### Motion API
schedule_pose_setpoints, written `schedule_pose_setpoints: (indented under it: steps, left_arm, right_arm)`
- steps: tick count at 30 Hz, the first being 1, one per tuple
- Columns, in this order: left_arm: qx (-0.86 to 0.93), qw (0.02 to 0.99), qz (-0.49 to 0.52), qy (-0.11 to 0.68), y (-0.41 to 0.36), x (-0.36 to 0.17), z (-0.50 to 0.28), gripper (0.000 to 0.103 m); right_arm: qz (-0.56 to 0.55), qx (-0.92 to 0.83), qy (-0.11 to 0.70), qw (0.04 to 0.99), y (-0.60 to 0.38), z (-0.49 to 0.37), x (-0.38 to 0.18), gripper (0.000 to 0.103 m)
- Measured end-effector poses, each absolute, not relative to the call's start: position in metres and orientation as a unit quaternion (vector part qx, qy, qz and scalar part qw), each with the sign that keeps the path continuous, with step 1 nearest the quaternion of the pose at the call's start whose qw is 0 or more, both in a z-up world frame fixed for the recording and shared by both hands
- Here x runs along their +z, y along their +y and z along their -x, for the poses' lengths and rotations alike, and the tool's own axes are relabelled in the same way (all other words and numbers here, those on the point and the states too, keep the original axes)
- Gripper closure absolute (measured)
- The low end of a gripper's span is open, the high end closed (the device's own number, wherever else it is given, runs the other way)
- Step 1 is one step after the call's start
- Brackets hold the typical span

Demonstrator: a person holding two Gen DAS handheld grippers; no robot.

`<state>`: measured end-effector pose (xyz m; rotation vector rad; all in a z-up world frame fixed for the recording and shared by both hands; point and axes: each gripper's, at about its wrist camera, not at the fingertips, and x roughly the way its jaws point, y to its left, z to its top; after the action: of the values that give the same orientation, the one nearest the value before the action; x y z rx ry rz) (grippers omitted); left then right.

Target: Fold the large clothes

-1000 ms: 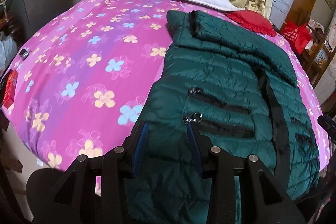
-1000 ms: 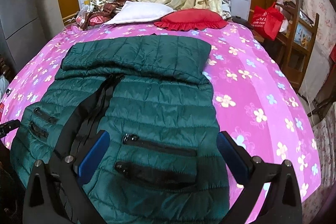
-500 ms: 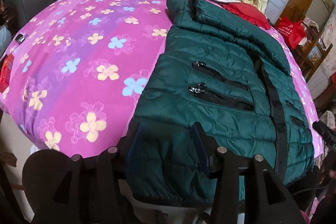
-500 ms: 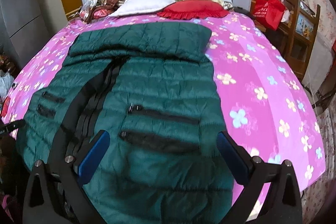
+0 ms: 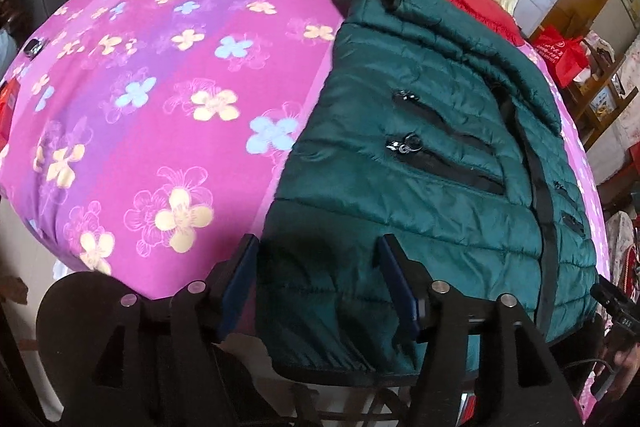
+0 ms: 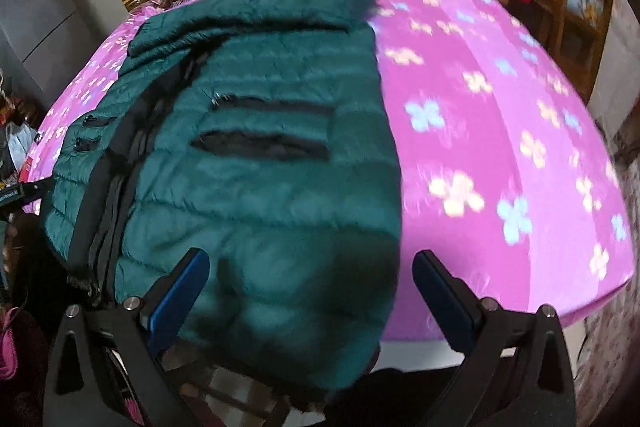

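We see the dark green quilted puffer jacket (image 5: 420, 163) lying flat on the pink flower-print bedsheet (image 5: 160, 87), hem overhanging the near edge. Our left gripper (image 5: 316, 287) and right gripper (image 6: 308, 295) both stand spread wide, straddling the hem without pinching it.

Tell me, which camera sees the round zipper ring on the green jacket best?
The left wrist view. There the zipper ring on the green jacket is sharp and close, at the end of a black pocket zip. The right wrist view is blurry: you see the pocket zips as dark stripes, but no ring can be made out.
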<state>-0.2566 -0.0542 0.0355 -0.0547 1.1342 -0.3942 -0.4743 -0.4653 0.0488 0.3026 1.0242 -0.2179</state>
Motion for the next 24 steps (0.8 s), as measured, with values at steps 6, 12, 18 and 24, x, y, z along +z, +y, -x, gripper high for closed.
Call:
schedule_pose_setpoints:
  steps: [6, 12, 18, 24]
  left_arm:
    - [-0.195, 0.802, 0.038, 0.564, -0.052, 0.023, 0.255, 0.044]
    - [-0.201, 0.802, 0.028, 0.562, -0.054, 0.020, 0.258, 0.038]
    - [-0.211, 0.801, 0.001, 0.561, -0.061, 0.020, 0.260, 0.037]
    - [-0.226, 0.800, 0.010, 0.556, -0.063, 0.023, 0.264, 0.066]
  right_arm:
    - [-0.168, -0.084, 0.492, 0.850, -0.470, 0.477, 0.034, 0.000]
    - [-0.163, -0.055, 0.500, 0.849, -0.461, 0.469, 0.027, 0.000]
    - [-0.177, -0.046, 0.496, 0.849, -0.466, 0.467, 0.023, 0.000]
    - [-0.156, -0.030, 0.488, 0.858, -0.459, 0.464, 0.024, 0.015]
